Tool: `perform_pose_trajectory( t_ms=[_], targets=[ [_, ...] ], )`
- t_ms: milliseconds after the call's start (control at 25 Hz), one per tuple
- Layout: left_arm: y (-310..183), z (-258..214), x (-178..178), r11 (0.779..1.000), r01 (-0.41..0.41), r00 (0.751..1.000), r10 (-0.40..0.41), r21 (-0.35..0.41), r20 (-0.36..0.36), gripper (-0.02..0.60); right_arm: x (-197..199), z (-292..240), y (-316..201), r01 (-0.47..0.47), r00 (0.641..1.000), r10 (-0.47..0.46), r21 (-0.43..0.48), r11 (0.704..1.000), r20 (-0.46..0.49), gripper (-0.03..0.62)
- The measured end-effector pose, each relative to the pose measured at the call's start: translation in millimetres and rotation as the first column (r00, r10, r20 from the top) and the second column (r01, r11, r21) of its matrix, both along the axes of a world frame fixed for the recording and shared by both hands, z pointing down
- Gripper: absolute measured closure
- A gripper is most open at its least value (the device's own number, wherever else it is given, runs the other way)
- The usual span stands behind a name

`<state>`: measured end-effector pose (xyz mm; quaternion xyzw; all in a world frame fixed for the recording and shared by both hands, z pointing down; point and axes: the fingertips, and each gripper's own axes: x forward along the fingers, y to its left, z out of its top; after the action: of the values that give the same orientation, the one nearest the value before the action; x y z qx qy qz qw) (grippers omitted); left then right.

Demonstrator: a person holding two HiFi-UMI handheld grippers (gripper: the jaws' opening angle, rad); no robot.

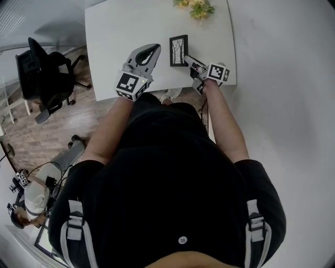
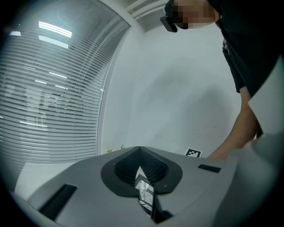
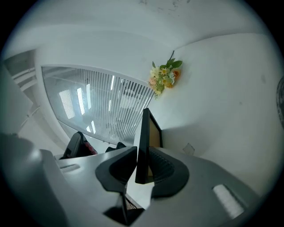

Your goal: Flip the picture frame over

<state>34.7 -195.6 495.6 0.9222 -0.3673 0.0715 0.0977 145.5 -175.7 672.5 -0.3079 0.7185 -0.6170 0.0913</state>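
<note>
So the picture frame [image 1: 178,49] is lying picture side up on the white table [image 1: 120,31], out toward the far right part, with its tree print showing. The person's right gripper [image 1: 188,58] comes in at the frame's near right corner. In the right gripper view the frame's black edge sits right between the jaws. They're set pretty narrow, and the frame rests against one ribbed pad with a sliver of gap on the other side, so it doesn't look properly clamped tbh. The tan backing peeks out on one side there.

The left gripper [image 1: 155,48] sits just beside the frame's left edge, not touching it, with its jaws closed together and nothing pinched.

A bunch of flowers [image 1: 196,8] sits at the table's far edge, and whatever holds them can't be made out. A black office chair [image 1: 42,73] is off to the left on the wood floor.
</note>
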Motion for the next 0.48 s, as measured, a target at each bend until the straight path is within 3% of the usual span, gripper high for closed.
perform_pose_trajectory(
  t_ms=[280, 480],
  targets=[
    [-1, -3, -4, 1.0, 0.004, 1.0, -0.004, 0.001, 0.002, 0.578, 18, 23, 0, -0.015, 0.992, 0.01, -0.038, 0.999, -0.125, 0.508],
    [-1, -1, -5, 1.0, 0.013, 1.0, -0.013, -0.001, 0.001, 0.578, 23, 42, 5, 0.059, 0.947, -0.067, -0.035, 0.998, -0.314, 0.476]
  ],
)
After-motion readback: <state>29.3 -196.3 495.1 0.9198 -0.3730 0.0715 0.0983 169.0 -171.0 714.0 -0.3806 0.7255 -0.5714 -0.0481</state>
